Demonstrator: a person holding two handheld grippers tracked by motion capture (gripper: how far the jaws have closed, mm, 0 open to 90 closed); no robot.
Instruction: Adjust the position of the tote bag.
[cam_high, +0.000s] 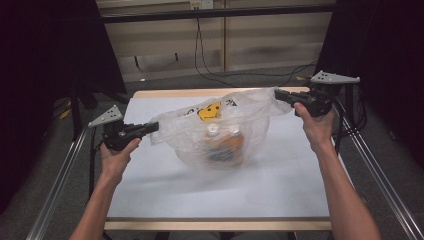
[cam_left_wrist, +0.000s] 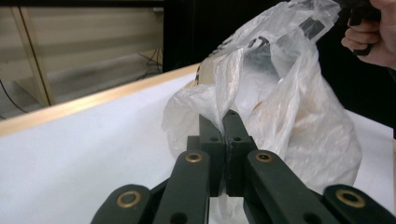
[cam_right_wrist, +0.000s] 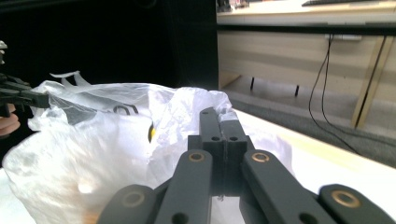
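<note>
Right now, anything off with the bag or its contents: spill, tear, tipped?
Nothing stands out. The plastic bag rests on the table, pinched at opposite edges by the left gripper and right gripper. The bottles inside sit upright; no visible spill or tear.

— What can't be made out here?

— The things inside my plastic bag (cam_high: 220, 132): through the cloudy film only an orange blur (cam_high: 225, 142) and two white caps (cam_high: 223, 131) show, too vague to name.

— And the print on the bag?

— A yellow patch (cam_high: 210, 111) with dark lettering, crumpled and unreadable. In my left gripper view the bag's bottom is cut off behind my own black jaws.
</note>
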